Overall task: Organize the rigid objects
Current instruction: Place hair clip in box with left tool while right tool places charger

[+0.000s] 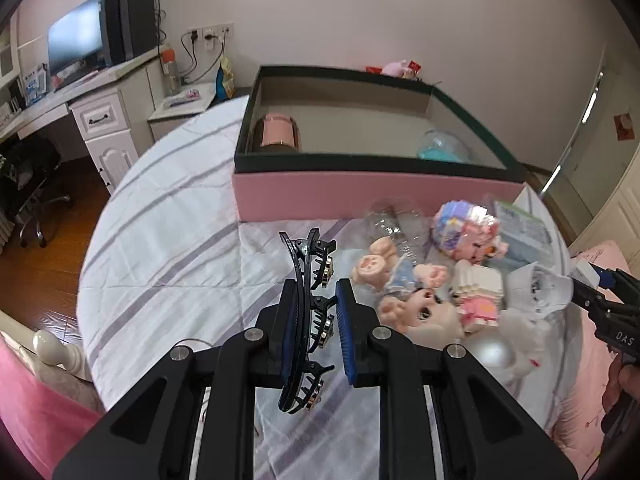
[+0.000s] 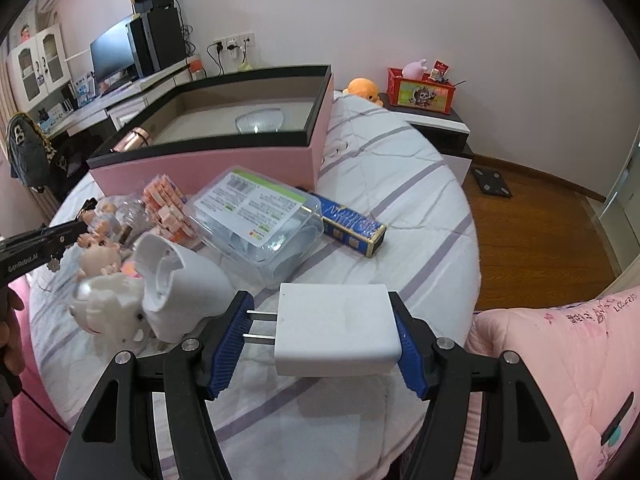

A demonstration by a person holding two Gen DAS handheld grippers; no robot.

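Observation:
My left gripper [image 1: 316, 320] is shut on a long dark-blue hair clip [image 1: 306, 312] and holds it above the striped bedspread, in front of the pink box [image 1: 360, 196]. My right gripper [image 2: 320, 332] is shut on a white plug adapter [image 2: 336, 328], its two prongs pointing left, above the bed's near side. The pink box with a dark rim [image 2: 240, 160] is open; a pink cylinder [image 1: 278, 132] and a clear bowl [image 2: 259, 120] lie inside. The right gripper also shows at the right edge of the left wrist view [image 1: 588, 276].
A pile lies before the box: small dolls [image 1: 404, 284], block toys [image 1: 468, 232], a clear plastic case with a label [image 2: 256, 216], a blue carton [image 2: 352, 226], a white cup-shaped part [image 2: 176, 280]. A desk with a monitor [image 1: 76, 40] stands left, a nightstand [image 2: 432, 120] behind.

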